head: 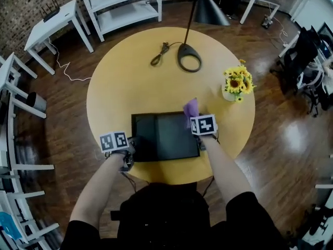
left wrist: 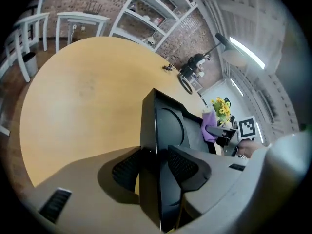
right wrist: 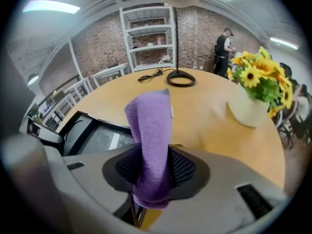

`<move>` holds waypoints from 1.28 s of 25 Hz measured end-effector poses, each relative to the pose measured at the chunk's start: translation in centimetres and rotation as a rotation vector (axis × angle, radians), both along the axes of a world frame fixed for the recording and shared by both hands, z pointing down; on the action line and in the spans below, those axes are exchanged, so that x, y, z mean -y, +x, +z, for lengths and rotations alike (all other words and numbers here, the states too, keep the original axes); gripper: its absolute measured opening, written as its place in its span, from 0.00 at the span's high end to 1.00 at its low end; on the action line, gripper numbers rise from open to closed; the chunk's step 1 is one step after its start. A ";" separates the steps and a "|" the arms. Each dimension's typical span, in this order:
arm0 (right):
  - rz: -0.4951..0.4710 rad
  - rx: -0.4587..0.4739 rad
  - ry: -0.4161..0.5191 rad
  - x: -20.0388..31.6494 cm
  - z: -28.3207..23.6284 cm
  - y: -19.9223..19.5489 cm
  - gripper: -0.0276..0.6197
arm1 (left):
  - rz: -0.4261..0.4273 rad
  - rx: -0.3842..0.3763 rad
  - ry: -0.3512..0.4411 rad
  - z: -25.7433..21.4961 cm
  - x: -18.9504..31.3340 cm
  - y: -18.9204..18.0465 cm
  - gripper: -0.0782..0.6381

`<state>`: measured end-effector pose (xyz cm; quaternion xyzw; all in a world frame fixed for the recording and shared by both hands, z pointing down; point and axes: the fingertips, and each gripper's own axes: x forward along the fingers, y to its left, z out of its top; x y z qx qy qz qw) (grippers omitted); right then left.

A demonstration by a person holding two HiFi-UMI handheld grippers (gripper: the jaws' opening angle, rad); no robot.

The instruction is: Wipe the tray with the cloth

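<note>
The left gripper (left wrist: 156, 168) pinches the tray (head: 169, 137) by its left rim to steady it, while the right gripper (right wrist: 154, 168) clamps the purple cloth (right wrist: 150, 130) (bunched upright) ready for wiping.

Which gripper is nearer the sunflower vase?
Right. The right gripper, holding the purple cloth, sits at the right edge of the tray, near the sunflower vase; the left gripper clamps its left rim, opposite.

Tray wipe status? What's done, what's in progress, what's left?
Done: the left gripper is clamped on the left rim of the tray, and the right gripper is shut on the purple cloth. In hand: the cloth stands up from the jaws near the tray's far right corner, apparently not on its surface. Left: the wiping itself; no cleaned patch can be made out.
</note>
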<state>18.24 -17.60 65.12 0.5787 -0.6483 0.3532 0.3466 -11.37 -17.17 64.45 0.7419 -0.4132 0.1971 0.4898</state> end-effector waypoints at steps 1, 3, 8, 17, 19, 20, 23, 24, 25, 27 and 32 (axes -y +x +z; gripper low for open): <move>0.022 0.031 -0.009 -0.6 0.1 0.0 0.73 | -0.006 -0.003 0.000 0.0 0.0 0.0 0.66; 0.046 0.095 -0.035 -2.2 0.3 -0.3 0.73 | 0.002 0.012 0.014 -0.1 -0.1 0.0 0.66; 0.095 0.241 -0.076 -6.5 0.8 -0.7 0.73 | 0.006 0.025 0.041 -0.2 -0.1 0.2 0.66; 0.054 0.189 -0.096 -12.2 1.3 -1.3 0.73 | -0.043 0.028 0.078 -0.2 0.1 0.4 0.66; 0.049 0.195 -0.106 -13.5 1.3 -1.4 0.73 | -0.053 0.024 0.080 -0.1 0.0 0.6 0.66; 0.049 0.204 -0.111 -14.1 1.4 -1.5 0.73 | -0.055 0.022 0.080 -0.1 -0.1 0.6 0.66; 0.062 0.230 -0.111 -15.4 1.4 -2.1 0.73 | -0.061 0.018 0.077 -0.2 -0.1 0.5 0.66; 0.061 0.226 -0.106 -15.6 1.4 -2.2 0.73 | -0.064 0.017 0.079 -0.2 -0.1 0.5 0.66; 0.056 0.217 -0.101 -15.6 1.5 -2.3 0.74 | -0.067 0.016 0.081 -0.3 -0.1 0.4 0.66; 0.036 0.198 -0.105 -15.3 1.5 -2.2 0.74 | -0.072 0.013 0.084 -0.4 -0.1 0.4 0.66; -0.016 0.191 -0.146 -13.8 1.6 -1.4 0.75 | -0.088 0.035 0.077 -0.4 -1.1 0.3 0.68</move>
